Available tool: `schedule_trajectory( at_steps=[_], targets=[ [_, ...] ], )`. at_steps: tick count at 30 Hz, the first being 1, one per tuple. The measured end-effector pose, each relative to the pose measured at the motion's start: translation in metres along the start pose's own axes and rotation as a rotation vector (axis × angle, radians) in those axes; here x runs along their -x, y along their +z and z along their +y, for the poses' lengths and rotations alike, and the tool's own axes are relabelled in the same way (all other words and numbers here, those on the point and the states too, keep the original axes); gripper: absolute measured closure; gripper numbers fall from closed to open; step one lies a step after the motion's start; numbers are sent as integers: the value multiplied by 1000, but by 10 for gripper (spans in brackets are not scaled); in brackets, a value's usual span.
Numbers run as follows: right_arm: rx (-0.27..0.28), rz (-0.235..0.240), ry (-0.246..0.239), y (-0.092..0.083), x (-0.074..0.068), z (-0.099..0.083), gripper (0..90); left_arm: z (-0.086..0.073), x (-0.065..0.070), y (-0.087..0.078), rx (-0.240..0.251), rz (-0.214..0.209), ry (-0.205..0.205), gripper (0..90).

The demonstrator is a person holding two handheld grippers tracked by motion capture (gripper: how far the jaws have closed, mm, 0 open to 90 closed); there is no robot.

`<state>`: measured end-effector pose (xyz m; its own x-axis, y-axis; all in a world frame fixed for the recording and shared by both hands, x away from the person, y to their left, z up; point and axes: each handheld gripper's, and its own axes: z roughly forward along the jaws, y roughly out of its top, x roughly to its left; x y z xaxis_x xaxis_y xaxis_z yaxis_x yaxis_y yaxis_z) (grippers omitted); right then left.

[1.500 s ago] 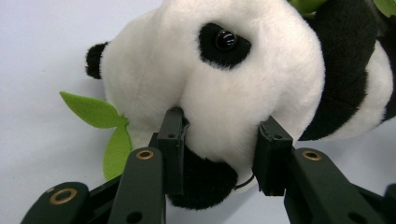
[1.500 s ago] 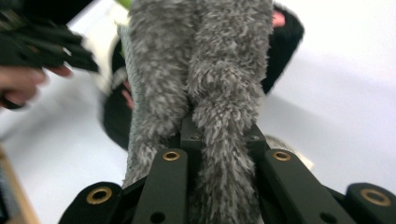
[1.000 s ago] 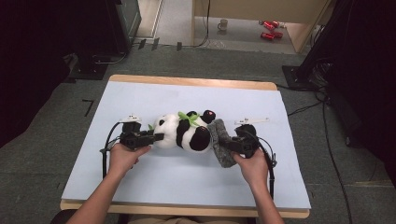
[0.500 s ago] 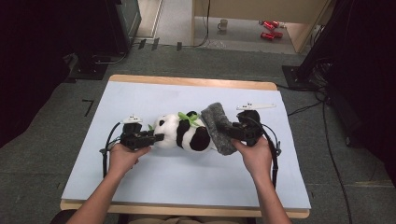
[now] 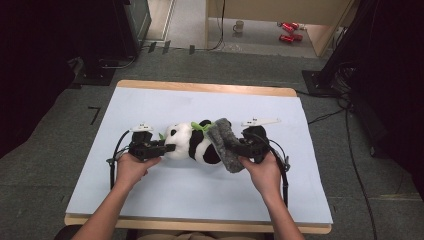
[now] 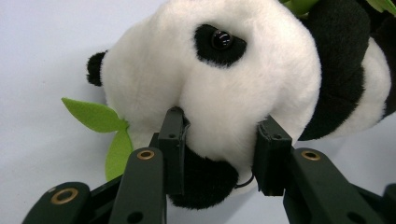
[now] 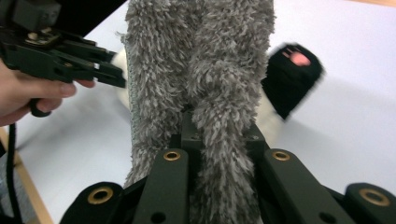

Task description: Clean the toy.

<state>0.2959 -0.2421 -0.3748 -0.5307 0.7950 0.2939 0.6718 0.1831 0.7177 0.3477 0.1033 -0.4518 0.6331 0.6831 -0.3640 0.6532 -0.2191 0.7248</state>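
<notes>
Mid-counter [image 5: 150,100], on the pale blue top, a plush panda [image 5: 192,145] lies on its side, head to the left, body running right. Left gripper [image 5: 167,148] comes in level from the left and is clamped on the panda's muzzle; in the left gripper view both pads press into the white snout fur [image 6: 224,112], with the black chin patch bulging between the jaws. Green felt leaves [image 6: 100,123] stick out at the left of the head in that view, and another green sprig [image 5: 200,127] sits on the far side of the panda's neck. Right gripper [image 5: 235,148] comes in from the right, closed tight on a grey fuzzy cloth [image 5: 225,145]; the right gripper view shows the jaws pinching a bunched fold of the cloth [image 7: 205,93]. Cloth is draped over the panda's right end, standing up as a band across the body, tilted slightly right at the near end. One black paw with a pink pad [image 7: 294,70] pokes out beyond the cloth. Both hands are at the near side, forearms entering from the near edge. Cables loop off each gripper onto the counter.
</notes>
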Motion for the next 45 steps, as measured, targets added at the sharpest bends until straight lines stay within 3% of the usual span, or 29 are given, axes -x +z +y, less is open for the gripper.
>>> schedule_trajectory(
  at_steps=[4,7,10,16,20,22,24,27,31,35,38,41,45],
  targets=[
    [-4,-29,20,2,7,-17,795,0,-1,0,2,-1,-4,619],
    [-21,-12,47,13,11,-29,795,1,-2,0,3,2,-6,619],
    [-8,-8,33,19,11,-32,795,2,-4,0,1,0,-9,618],
    [-65,-31,45,35,22,-39,794,4,-4,1,2,-2,-7,617],
    [-80,-74,58,31,31,-37,793,7,-6,0,11,-12,-24,616],
    [-53,-86,73,23,33,-35,792,8,-6,0,12,-15,-33,616],
    [8,-98,66,11,28,-29,792,9,-4,-1,15,-13,-43,616],
    [61,-118,5,-5,16,-15,792,10,0,-3,9,-3,-35,620],
    [90,-82,-3,-17,6,-4,792,10,6,-5,-2,3,-34,625],
    [120,-33,-14,-27,-8,11,792,6,15,-5,1,-2,-57,625],
    [118,-9,-26,-26,-18,18,791,6,20,-5,4,12,-45,623],
    [83,19,-43,-14,-28,20,791,5,21,-6,14,24,-36,604],
    [16,3,-66,9,-32,15,791,5,21,-6,27,27,-9,563]
  ],
)
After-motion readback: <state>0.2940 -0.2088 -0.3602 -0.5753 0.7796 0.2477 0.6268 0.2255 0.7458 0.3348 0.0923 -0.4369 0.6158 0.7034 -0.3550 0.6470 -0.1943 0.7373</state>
